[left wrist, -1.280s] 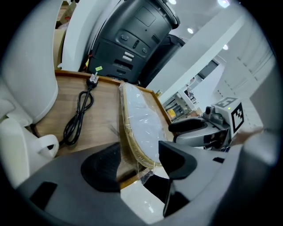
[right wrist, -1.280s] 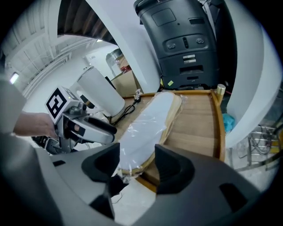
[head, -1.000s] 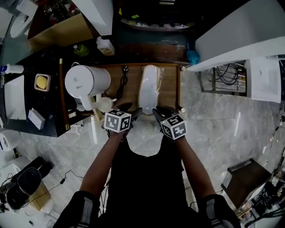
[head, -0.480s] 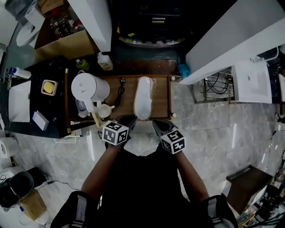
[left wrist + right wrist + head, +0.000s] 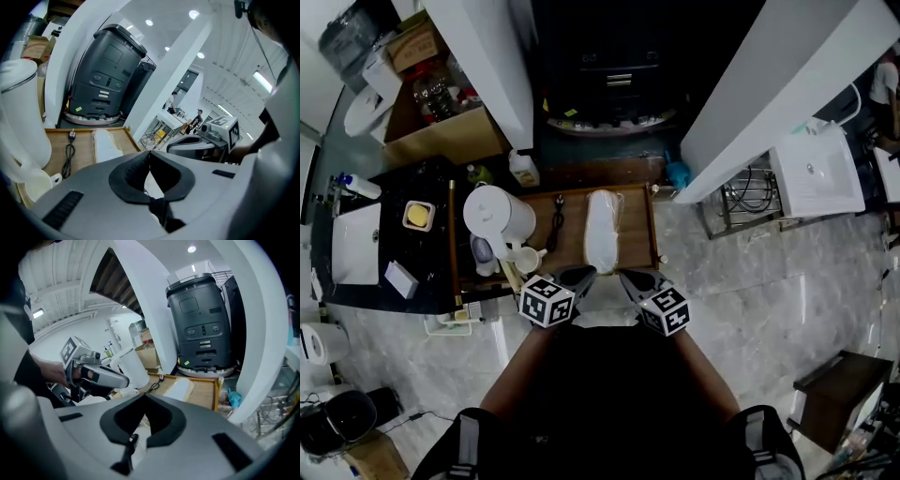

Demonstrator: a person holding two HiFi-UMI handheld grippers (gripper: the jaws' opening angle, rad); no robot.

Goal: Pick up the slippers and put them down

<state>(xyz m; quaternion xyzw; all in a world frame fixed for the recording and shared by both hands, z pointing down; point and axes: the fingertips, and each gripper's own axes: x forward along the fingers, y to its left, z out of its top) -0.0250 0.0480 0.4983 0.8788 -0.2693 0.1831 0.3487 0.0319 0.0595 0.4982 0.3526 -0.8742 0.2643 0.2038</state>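
Head view shows you holding both grippers side by side at the near edge of the brown wooden tray surface (image 5: 639, 234), each with its black-and-white square-marker cube towards you. The left gripper (image 5: 578, 275) has its dark grey fingers (image 5: 134, 173) clenched tip to tip. They have just been closing, and nothing sits between them. The right gripper (image 5: 633, 278) is likewise clamped together on nothing, its fingers (image 5: 161, 420) meeting at the tips.

The white slipper pack wrapped in clear plastic (image 5: 602, 230) lies lengthwise on the wooden surface, ahead of both grippers and touched by neither. You see it beyond the left fingers in the left gripper view (image 5: 107, 144) and beyond the right fingers in the right gripper view (image 5: 180, 389). A coiled black power cord with a plug (image 5: 556, 220) lies just beside it on its left. The tall white plastic kettle (image 5: 499, 214) stands further left, at the tray's edge.

Behind the tray stands a dark grey bin-shaped machine (image 5: 105, 75). A small yellow label (image 5: 78, 109) sits on its base, but its print is too small to read. The marker cubes (image 5: 547, 301) carry only black-and-white square patterns.
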